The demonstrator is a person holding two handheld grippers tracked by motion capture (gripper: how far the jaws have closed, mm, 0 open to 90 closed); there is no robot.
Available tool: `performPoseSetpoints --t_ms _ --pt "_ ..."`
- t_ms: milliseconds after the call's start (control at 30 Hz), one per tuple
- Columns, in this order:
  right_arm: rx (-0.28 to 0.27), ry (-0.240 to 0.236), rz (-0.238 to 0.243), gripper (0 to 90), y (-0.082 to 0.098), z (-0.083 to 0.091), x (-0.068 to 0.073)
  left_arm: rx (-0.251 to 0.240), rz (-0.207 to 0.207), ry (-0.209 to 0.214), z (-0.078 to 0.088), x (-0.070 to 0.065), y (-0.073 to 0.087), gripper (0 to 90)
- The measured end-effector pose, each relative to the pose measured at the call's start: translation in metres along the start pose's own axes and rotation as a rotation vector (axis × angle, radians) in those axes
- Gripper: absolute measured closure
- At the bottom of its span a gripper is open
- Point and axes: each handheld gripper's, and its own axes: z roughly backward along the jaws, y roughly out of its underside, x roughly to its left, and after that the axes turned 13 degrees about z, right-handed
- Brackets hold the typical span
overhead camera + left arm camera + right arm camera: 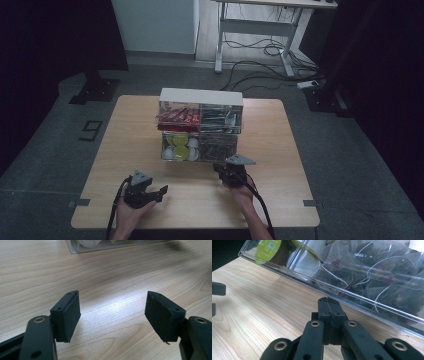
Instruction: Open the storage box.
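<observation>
Left gripper (112, 312): fingers spread wide, empty, above bare tabletop (120, 282). Right gripper (329, 312): fingers pressed together, empty, tips just before the clear organizer (201, 131), which stands mid-tabletop holding pods and, apparently, tea bags.

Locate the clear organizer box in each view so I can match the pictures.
High view: the clear organizer box stands mid-table, just beyond the right gripper.
Left gripper view: its bottom corner lies along the top edge, beyond the open left gripper.
Right gripper view: its lower front runs across the top and right, close ahead of the shut jaws.
Shared landmark: the wooden table, on which the box stands.
</observation>
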Motion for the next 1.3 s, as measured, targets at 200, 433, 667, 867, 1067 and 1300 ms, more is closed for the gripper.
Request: performPoseSetpoints --t_ms 200,433,667,867,1067,1300 --pt "-0.004 -0.004 0.000 88.7 -0.001 0.002 0.000 -0.003 0.002 0.001 0.001 0.001 -0.001 28.8" --pt "-0.009 -0.013 -0.002 88.8 -0.002 0.004 0.003 -0.006 0.006 -0.001 0.002 0.002 -0.001 28.8" --pt "-0.025 -0.017 0.003 88.8 -0.005 0.008 0.004 -0.004 0.008 -0.006 0.002 0.002 -0.001 28.8" --pt "-0.030 -0.021 0.000 88.8 -0.006 0.009 0.004 -0.002 0.005 -0.005 0.002 0.001 -0.002 28.8" --pt "-0.068 -0.012 -0.008 88.8 -0.012 0.017 0.004 -0.003 0.006 -0.011 0.002 0.002 -0.002 28.8" --pt "-0.124 0.010 -0.017 88.7 -0.019 0.032 -0.002 0.007 0.000 -0.012 0.000 0.001 -0.001 28.8"
